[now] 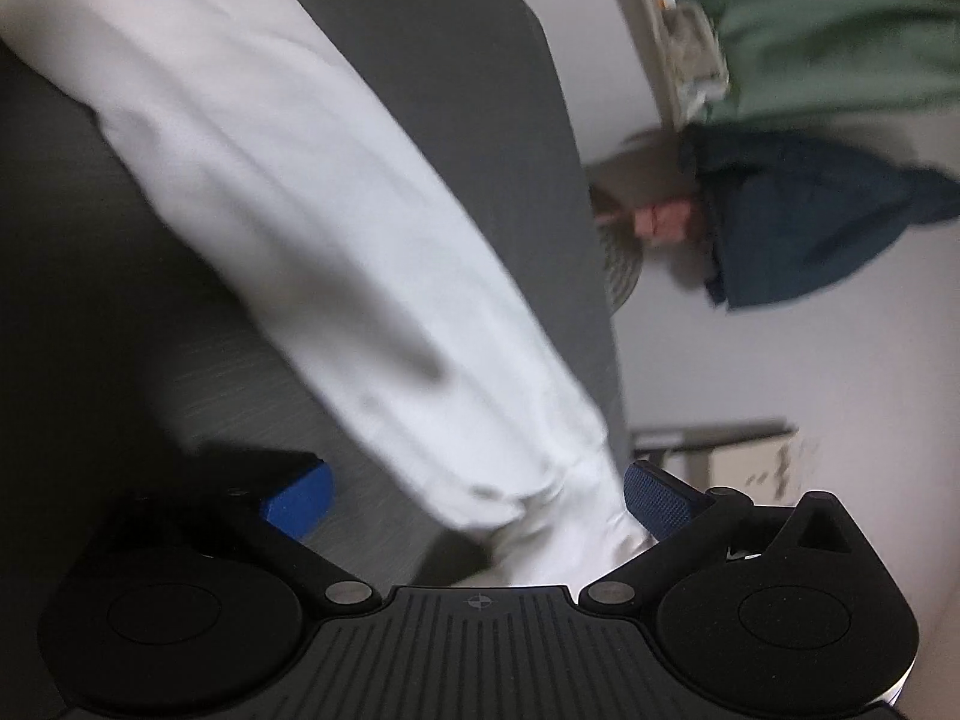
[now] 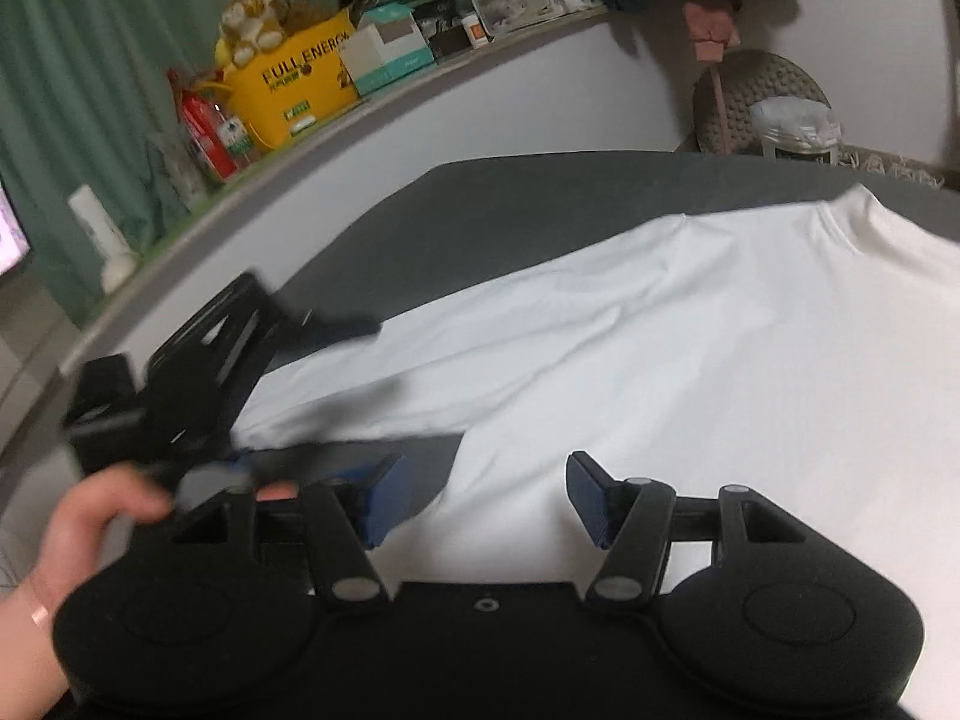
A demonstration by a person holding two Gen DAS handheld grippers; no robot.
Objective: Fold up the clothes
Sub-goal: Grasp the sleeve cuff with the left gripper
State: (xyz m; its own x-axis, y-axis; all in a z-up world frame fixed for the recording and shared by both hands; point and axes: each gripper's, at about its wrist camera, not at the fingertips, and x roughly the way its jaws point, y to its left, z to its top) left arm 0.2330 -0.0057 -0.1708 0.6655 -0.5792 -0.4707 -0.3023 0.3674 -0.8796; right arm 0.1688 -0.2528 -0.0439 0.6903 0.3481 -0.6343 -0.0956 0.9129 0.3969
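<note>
A white long-sleeved shirt (image 2: 660, 330) lies spread on a dark grey surface (image 2: 510, 204), its collar at the far right. In the left wrist view one sleeve (image 1: 300, 210) runs as a long diagonal band down to my left gripper (image 1: 477, 498). That gripper is open, and the cuff end lies between its blue pads (image 1: 657, 498), close to the right one. My right gripper (image 2: 486, 498) stands open low over the shirt's near edge, nothing pinched between its fingers (image 2: 591, 498). The left gripper's black body (image 2: 192, 372) shows at the left, held by a hand (image 2: 84, 516).
A grey ledge (image 2: 420, 90) curves behind the surface, carrying a yellow bag (image 2: 300, 84), a tissue box (image 2: 390, 48), a red bottle (image 2: 207, 126) and a white bottle (image 2: 102, 234). A woven basket (image 2: 756, 102) stands at the far right. Green curtain (image 2: 90, 60) and a hanging dark blue garment (image 1: 810, 210) lie beyond.
</note>
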